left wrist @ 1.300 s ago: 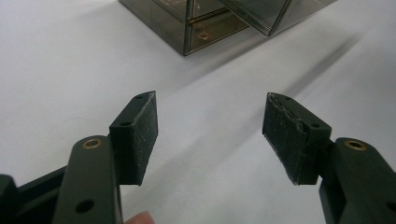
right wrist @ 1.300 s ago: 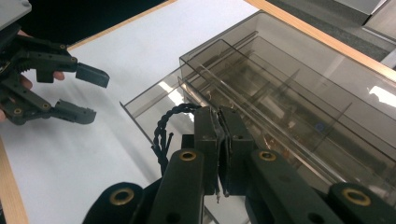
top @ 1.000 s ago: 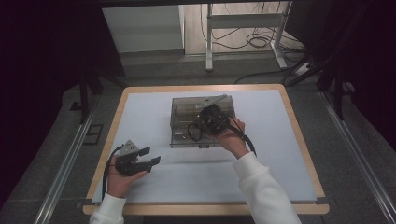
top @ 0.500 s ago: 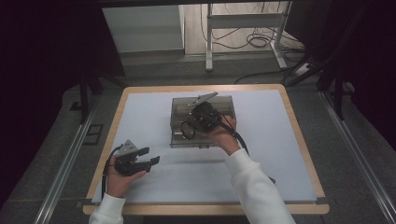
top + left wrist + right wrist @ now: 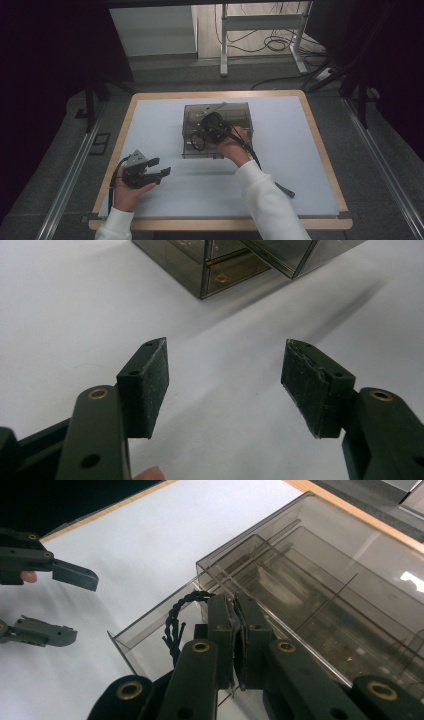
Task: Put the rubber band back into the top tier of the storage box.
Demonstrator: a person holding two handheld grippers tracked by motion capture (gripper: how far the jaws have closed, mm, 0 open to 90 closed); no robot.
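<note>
A black twisted cord (image 5: 176, 625), looped like a hair tie, is pinched between the closed jaws of the right gripper (image 5: 239, 645). It hangs over the pulled-out drawer (image 5: 150, 645) of a smoky, see-through plastic drawer box (image 5: 217, 127). The loop curls out to the left of the jaws, just above the drawer's open top and close to the box's front corner. In the high view the right gripper (image 5: 212, 131) sits over the front left part of the box, which stands near the middle of the white table top (image 5: 300, 165), towards its far edge.

The left gripper (image 5: 152, 172) rests low near the table's near left corner, well apart from the box. Its jaws stand apart with nothing between the rough black pads (image 5: 152, 382), and bare table shows through the gap.

A wooden rim (image 5: 320, 145) frames the white surface. No brand, label or writing can be read on the box, the cord or the grippers.
</note>
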